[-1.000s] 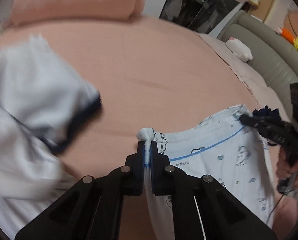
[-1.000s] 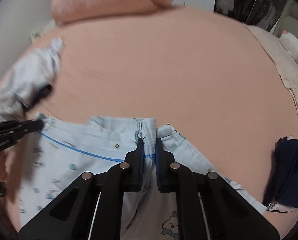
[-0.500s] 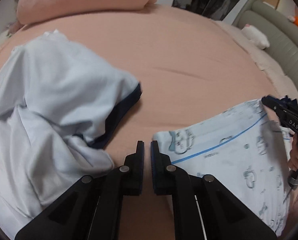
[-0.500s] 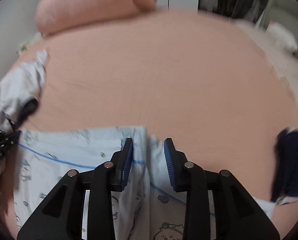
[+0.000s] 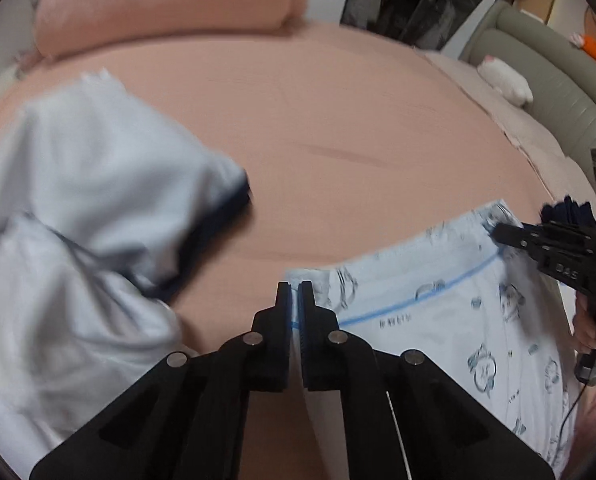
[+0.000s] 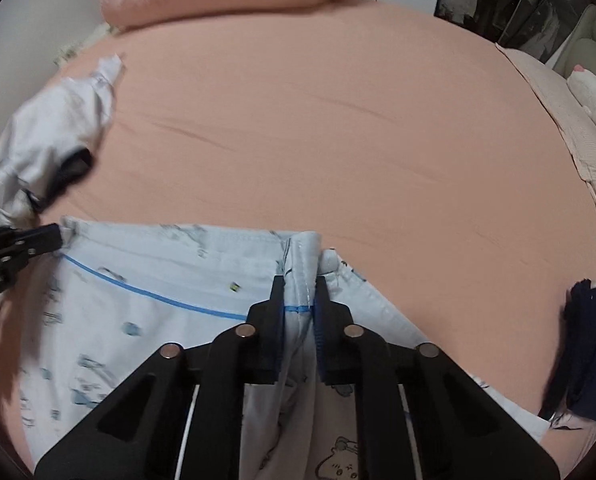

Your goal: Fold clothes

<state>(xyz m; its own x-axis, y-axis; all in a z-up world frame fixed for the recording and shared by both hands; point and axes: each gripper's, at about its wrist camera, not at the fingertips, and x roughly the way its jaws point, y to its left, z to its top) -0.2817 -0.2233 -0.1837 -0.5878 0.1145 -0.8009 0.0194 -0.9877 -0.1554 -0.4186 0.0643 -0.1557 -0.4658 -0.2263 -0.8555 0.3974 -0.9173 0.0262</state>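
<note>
A light-blue printed garment (image 5: 438, 312) with a thin blue line lies spread on the pink bed (image 5: 338, 128). My left gripper (image 5: 295, 288) is shut on its near left corner, with cloth showing between the pads. In the right wrist view my right gripper (image 6: 300, 280) is closing its jaws on a bunched fold of the same garment (image 6: 157, 280), and the pads press on it. Each gripper shows in the other's view: the right gripper (image 5: 498, 234) at the far corner, the left gripper (image 6: 55, 236) at the left edge.
A pale grey-blue shirt (image 5: 77, 208) with dark trim lies crumpled to the left. A navy garment (image 6: 586, 344) sits at the right edge of the bed. A pink pillow (image 5: 165, 0) lies at the head, with a grey sofa (image 5: 546, 60) and white plush toy (image 5: 504, 80) beyond.
Half a second ago both grippers stood off the printed garment, the right one open. Now both are clamped on its top edge again, and the right one has dropped lower.
</note>
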